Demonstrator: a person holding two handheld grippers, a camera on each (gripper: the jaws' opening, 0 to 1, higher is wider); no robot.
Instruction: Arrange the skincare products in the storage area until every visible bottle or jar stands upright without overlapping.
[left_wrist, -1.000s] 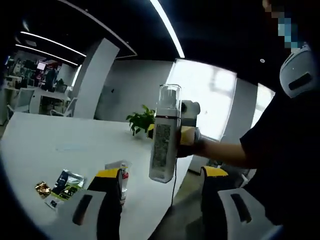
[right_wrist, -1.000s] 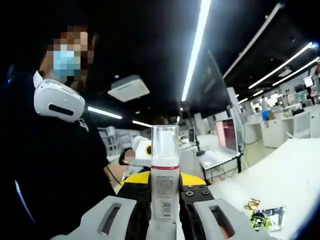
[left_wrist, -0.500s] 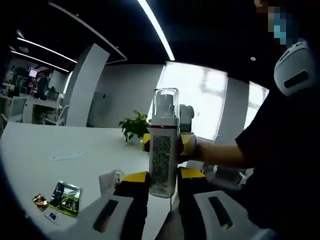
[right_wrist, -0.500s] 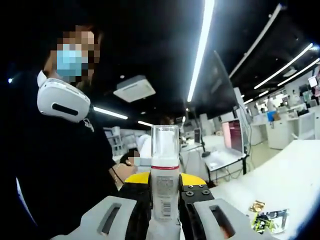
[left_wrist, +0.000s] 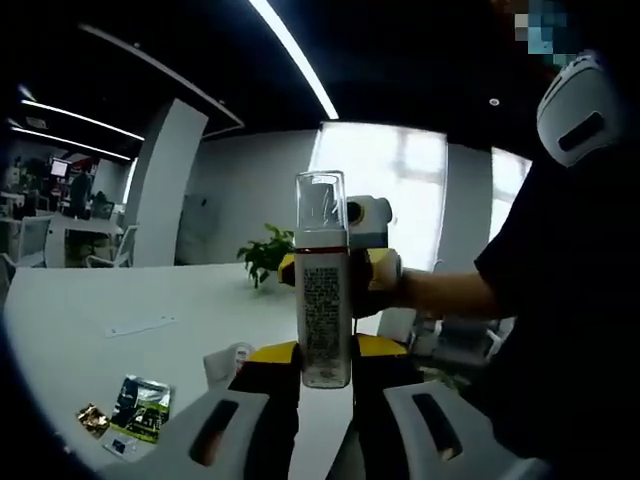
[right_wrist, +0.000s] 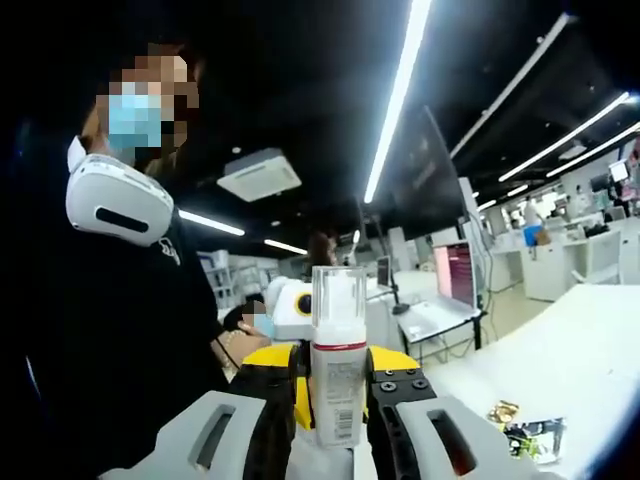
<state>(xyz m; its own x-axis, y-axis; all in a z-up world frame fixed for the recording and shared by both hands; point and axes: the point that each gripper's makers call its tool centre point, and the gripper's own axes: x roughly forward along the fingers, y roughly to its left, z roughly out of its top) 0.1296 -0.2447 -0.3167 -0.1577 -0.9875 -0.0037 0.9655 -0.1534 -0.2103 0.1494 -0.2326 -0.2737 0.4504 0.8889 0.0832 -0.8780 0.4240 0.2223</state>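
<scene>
A tall white pump bottle (left_wrist: 323, 300) with a clear cap and a red band stands upright in the air between the two grippers, which face each other. My left gripper (left_wrist: 327, 352) is shut on its lower part. Behind the bottle in the left gripper view, a hand holds the right gripper (left_wrist: 384, 272) at the bottle's middle. In the right gripper view the same bottle (right_wrist: 338, 385) stands between the jaws of my right gripper (right_wrist: 334, 362), which are slightly apart, with a thin gap at the bottle's left side. The left gripper's body (right_wrist: 286, 308) shows behind it.
A white table (left_wrist: 90, 300) lies below with foil sachets (left_wrist: 140, 402), a small white tube (left_wrist: 232, 360), a paper strip (left_wrist: 140, 325) and a potted plant (left_wrist: 265, 258). The sachets (right_wrist: 528, 436) also lie on the table (right_wrist: 585, 340). A person in dark clothes (right_wrist: 110, 330) stands close.
My left gripper came up to the bottle and shut on its lower part. The right gripper's jaws widened a little and the bottle shifted slightly to the right between them.
</scene>
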